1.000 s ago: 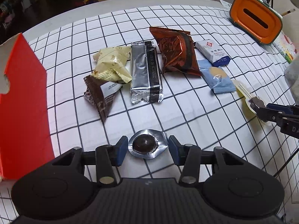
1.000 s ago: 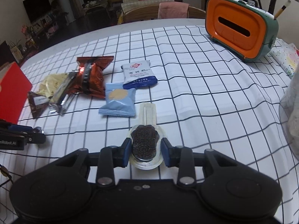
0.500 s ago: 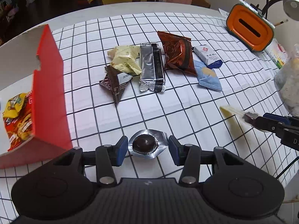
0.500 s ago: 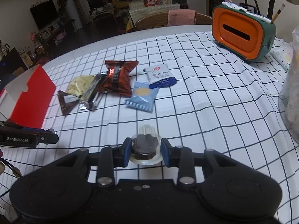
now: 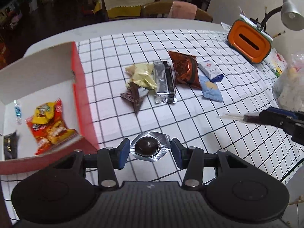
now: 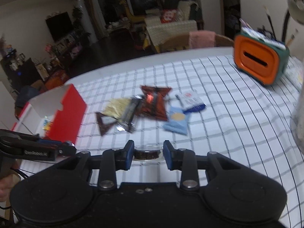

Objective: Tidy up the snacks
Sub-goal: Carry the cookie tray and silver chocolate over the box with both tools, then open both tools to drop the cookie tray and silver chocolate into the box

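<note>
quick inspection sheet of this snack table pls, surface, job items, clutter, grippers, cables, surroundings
surface: table under a white cloth with a black grid
job's things: six wrapped snacks loose mid-table; open red box at left, a few packets inside
clutter: orange tissue box, desk lamp, clear bag at the right edge
grippers: left hand-held gripper shut on a foil-cupped chocolate; right hand-held gripper shut on a cookie in clear wrap
cables: thin dark cable off the right edge
surroundings: chair, dim living room behind

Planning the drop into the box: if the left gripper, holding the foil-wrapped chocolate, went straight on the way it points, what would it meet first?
Probably the checked tablecloth just ahead of the left gripper, before the dark triangular wrapper. The red box lies off to its left, outside that line. Depth is hard to judge.
</note>
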Demonstrator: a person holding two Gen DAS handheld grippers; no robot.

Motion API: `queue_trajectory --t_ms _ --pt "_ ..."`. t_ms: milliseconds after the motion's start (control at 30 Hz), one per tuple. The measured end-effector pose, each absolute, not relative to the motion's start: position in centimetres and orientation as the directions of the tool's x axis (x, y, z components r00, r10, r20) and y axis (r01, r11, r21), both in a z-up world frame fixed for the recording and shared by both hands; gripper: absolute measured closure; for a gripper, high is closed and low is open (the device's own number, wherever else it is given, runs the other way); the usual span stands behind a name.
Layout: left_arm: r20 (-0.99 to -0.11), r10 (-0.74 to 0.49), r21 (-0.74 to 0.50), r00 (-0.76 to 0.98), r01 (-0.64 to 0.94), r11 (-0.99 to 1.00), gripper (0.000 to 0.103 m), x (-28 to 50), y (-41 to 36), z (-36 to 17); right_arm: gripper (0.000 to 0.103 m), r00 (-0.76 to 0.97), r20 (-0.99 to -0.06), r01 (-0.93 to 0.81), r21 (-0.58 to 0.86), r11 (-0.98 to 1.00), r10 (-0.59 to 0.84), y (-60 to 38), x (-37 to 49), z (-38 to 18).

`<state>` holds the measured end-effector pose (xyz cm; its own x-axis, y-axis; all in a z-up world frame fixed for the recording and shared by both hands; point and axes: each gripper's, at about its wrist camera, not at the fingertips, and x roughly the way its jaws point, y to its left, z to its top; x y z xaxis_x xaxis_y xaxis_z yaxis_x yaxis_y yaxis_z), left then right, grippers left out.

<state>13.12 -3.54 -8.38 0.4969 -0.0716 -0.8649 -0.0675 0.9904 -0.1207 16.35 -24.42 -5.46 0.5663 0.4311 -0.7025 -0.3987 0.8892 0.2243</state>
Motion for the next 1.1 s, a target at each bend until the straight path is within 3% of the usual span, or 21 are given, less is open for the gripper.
queue_trajectory --t_ms 567,1100 --pt "-0.817 0.043 -0.07 0.575 -0.173 0.982 0.056 11.2 7.0 -2.9 0.071 0.562 -0.589 -0.607 0.184 0.773 0.581 -10.9 16.8 0.1" --pt "-0.846 0.16 -0.004 0.508 -0.306 0.952 0.056 11.5 18.4 -5.4 0.071 0.482 -0.623 -0.705 0.142 0.695 0.616 1.2 18.4 -2.2"
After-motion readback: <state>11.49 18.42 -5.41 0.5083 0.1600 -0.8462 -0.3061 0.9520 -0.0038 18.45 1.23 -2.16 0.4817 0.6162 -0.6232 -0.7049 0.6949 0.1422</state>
